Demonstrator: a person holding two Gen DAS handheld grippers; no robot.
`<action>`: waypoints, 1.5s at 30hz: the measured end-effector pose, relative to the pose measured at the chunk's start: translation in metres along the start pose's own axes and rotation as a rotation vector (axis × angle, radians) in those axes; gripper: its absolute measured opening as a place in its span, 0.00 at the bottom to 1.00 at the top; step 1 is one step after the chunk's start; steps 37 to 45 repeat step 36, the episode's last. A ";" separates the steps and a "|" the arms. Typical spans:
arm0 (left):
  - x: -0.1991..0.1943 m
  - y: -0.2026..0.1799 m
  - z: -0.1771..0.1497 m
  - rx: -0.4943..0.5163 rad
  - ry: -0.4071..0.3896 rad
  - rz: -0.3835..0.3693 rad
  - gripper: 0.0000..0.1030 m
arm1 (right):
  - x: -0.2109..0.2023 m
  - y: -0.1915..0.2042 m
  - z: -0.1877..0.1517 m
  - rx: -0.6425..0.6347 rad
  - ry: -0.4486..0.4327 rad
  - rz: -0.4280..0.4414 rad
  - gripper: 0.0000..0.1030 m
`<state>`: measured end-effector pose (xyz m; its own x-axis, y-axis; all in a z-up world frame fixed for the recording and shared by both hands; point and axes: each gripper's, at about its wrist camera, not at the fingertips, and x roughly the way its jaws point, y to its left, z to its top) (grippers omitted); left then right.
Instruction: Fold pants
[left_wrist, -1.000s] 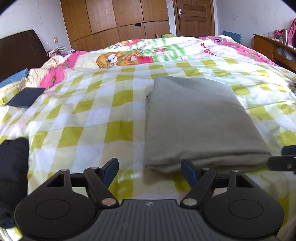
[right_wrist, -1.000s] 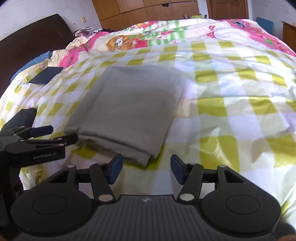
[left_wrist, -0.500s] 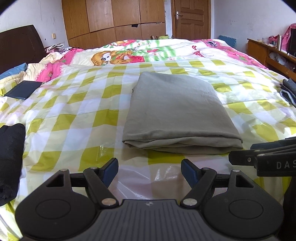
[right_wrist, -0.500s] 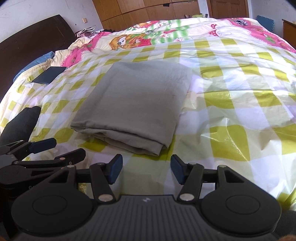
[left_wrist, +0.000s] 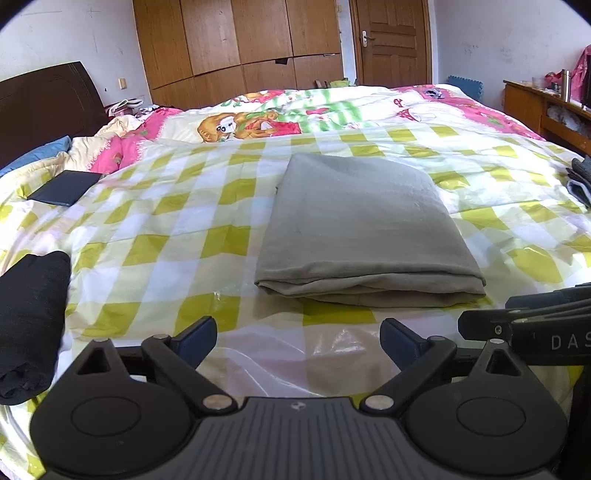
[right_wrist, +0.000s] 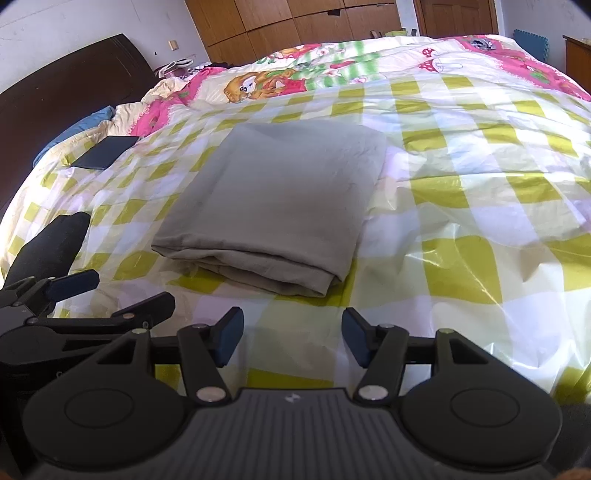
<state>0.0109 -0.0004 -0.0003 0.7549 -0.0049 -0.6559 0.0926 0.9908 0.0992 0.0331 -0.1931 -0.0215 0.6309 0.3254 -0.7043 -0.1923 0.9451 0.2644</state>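
Note:
The grey pants (left_wrist: 362, 229) lie folded into a flat rectangle on the yellow-and-white checked cover (left_wrist: 155, 236) of the bed. In the right wrist view the same pants (right_wrist: 280, 206) sit ahead and a little left. My left gripper (left_wrist: 298, 338) hovers short of the pants' near edge, its jaws opening wide with nothing between them. My right gripper (right_wrist: 292, 338) is also back from the fold, open and empty. Each gripper shows at the other view's edge: the right one (left_wrist: 532, 325), the left one (right_wrist: 85, 299).
A black folded garment (left_wrist: 29, 321) lies at the bed's left edge. A dark flat book or tablet (left_wrist: 66, 187) rests near the pillows. A cartoon quilt (left_wrist: 295, 114) covers the far half. Dark clothing (left_wrist: 580, 177) sits at the right edge, a wooden desk (left_wrist: 535, 99) beyond.
Both grippers have drawn back from the pants, which now lie farther ahead. The left gripper's jaws have spread wider. The pants stay folded and still.

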 end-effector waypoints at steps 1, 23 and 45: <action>0.000 0.001 0.000 -0.009 0.002 -0.007 1.00 | -0.001 0.000 0.000 0.000 -0.001 0.001 0.58; 0.003 0.004 -0.005 -0.036 0.031 -0.015 1.00 | 0.001 0.005 -0.006 -0.030 0.014 -0.033 0.63; 0.001 0.003 -0.006 -0.032 0.025 -0.012 1.00 | 0.001 0.006 -0.006 -0.030 0.014 -0.034 0.63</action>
